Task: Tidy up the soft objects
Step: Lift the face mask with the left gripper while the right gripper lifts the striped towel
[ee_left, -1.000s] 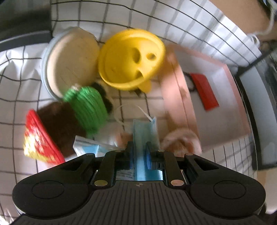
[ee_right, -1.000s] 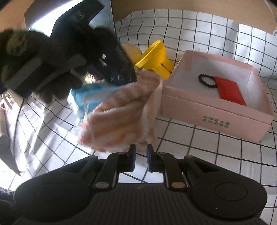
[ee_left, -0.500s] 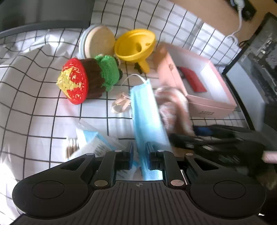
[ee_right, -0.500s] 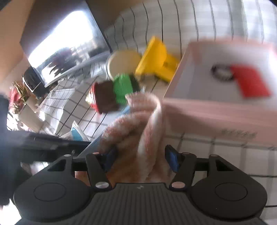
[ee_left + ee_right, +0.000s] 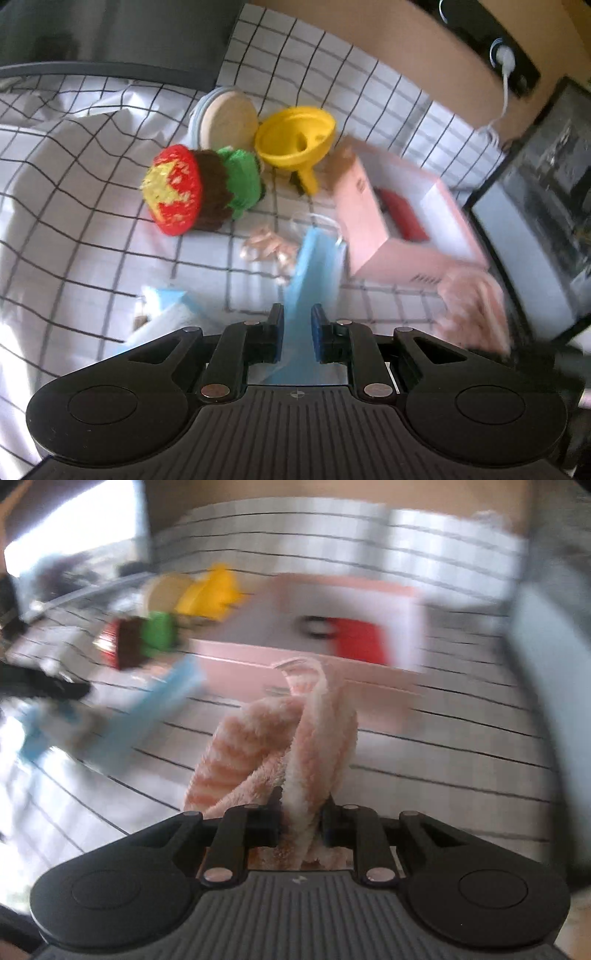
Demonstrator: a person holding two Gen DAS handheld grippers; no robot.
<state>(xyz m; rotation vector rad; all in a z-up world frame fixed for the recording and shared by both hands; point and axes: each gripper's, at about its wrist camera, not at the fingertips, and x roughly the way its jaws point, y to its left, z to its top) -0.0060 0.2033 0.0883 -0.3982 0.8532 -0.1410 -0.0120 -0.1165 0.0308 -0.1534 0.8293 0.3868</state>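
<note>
Right gripper [image 5: 299,806] fingers [image 5: 266,818] pinch striped pink towel [image 5: 291,738]; blurred pink box [image 5: 314,661] apparently behind.

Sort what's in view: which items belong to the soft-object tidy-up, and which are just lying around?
Job:
- blue face mask, clamped in left gripper
- striped pink towel, clamped in right gripper
- crocheted burger toy
- pink box, probably the bin

Lying about:
- yellow funnel
- round wooden lid
- red card in the box
- pale ribbon
- monitor
</note>
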